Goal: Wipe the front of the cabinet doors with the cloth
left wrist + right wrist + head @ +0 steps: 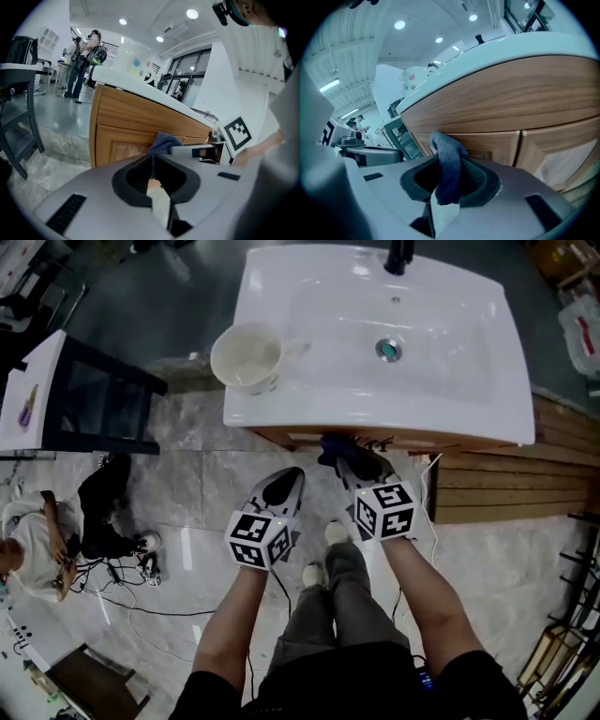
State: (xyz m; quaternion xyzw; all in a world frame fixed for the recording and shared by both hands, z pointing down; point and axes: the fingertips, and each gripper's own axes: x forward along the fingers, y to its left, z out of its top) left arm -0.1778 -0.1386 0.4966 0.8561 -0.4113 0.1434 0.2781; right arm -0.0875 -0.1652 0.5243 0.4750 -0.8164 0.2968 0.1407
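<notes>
Nearest the person, the left gripper [152, 161] hangs with its dark padded jaws pressed together on nothing, low and back from the cabinet. Just beside it, the right gripper [361, 470] pinches a dark blue fuzzy cloth [446, 176]. A fold of the cloth stands up out of the closed jaws and a short tail hangs below them.

The cloth's upper fold sits at the top edge of the warm brown wooden panelled cabinet doors [543, 150], to one side of the seam between two doors. From the left gripper view it looks to be touching the wood, though I cannot tell whether it presses or only brushes.

As a judgement, the wiping is at most just begun. The wood shows no damp streak or change of sheen, so nothing marks any part as done, and the door panels below and to either side of the cloth appear left to cover.

Above the doors lies the glossy white rectangular sink basin [309, 381], with a round white cup [247, 357] on its left rim and a black tap [398, 257] at the back.
</notes>
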